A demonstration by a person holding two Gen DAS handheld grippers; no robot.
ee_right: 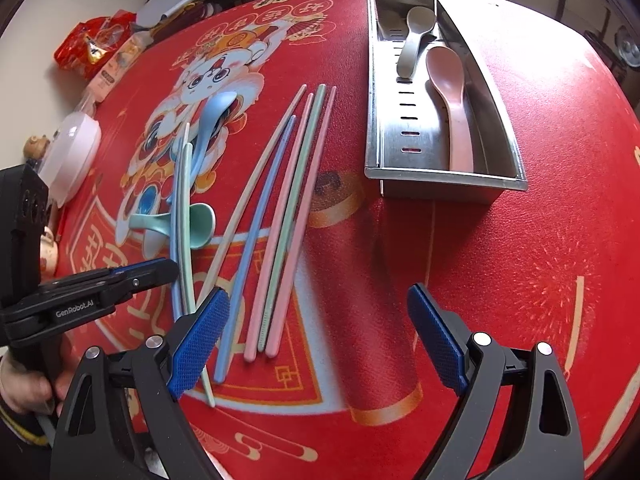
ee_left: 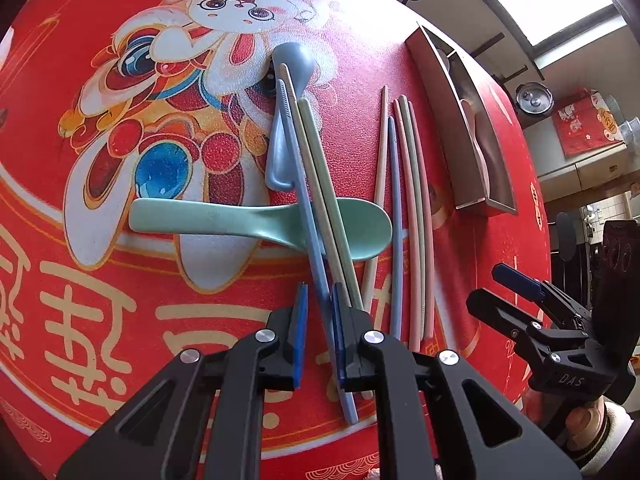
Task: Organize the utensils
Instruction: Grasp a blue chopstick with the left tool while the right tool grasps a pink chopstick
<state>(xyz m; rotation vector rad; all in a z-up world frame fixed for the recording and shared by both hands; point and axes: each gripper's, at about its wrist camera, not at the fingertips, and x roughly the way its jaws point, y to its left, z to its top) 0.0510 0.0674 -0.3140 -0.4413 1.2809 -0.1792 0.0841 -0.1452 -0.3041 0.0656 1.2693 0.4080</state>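
Note:
On the red mat, a green spoon (ee_left: 260,226) lies crosswise under three chopsticks, blue (ee_left: 308,232), beige and green, which also cross a blue spoon (ee_left: 286,120). My left gripper (ee_left: 320,320) is open, its jaws straddling the blue chopstick's near end just above the mat. Several more chopsticks (ee_right: 280,220) lie side by side to the right. A steel tray (ee_right: 374,92) holds a pink spoon (ee_right: 452,96) and a grey spoon (ee_right: 414,36). My right gripper (ee_right: 320,340) is open wide and empty, hovering near those chopsticks' near ends.
The table is round, covered by a red printed mat (ee_right: 500,260). Snack packets (ee_right: 92,46) and a white lidded container (ee_right: 74,152) sit along its far left edge. The right gripper shows in the left wrist view (ee_left: 516,292).

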